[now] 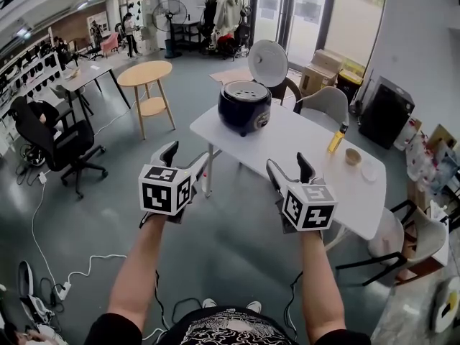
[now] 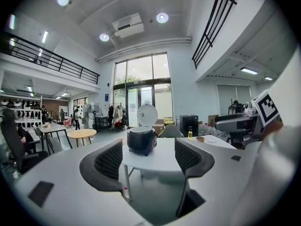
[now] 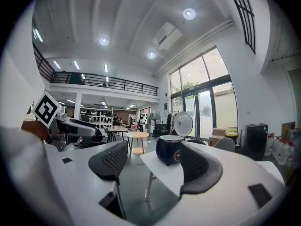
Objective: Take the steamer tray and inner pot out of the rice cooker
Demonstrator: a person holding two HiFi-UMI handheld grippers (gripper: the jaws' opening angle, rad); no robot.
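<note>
The dark blue rice cooker (image 1: 244, 106) stands on the far left end of the white table (image 1: 287, 149), its white lid (image 1: 267, 62) swung up. A perforated steamer tray (image 1: 244, 90) shows in its top; the inner pot is hidden below it. My left gripper (image 1: 188, 153) and right gripper (image 1: 287, 162) hover side by side over the floor, well short of the table, both open and empty. The cooker (image 2: 141, 139) appears between the jaws of the left gripper (image 2: 148, 157) in the left gripper view. In the right gripper view the cooker (image 3: 168, 149) sits beyond my right gripper (image 3: 150, 161).
A yellow bottle (image 1: 336, 138), a small bowl (image 1: 352, 156) and a white dish (image 1: 370, 171) sit on the table's right part. A grey chair (image 1: 327, 105) stands behind it, a round wooden table (image 1: 146, 74) to the left, a black office chair (image 1: 61, 142) further left. Cables lie on the floor.
</note>
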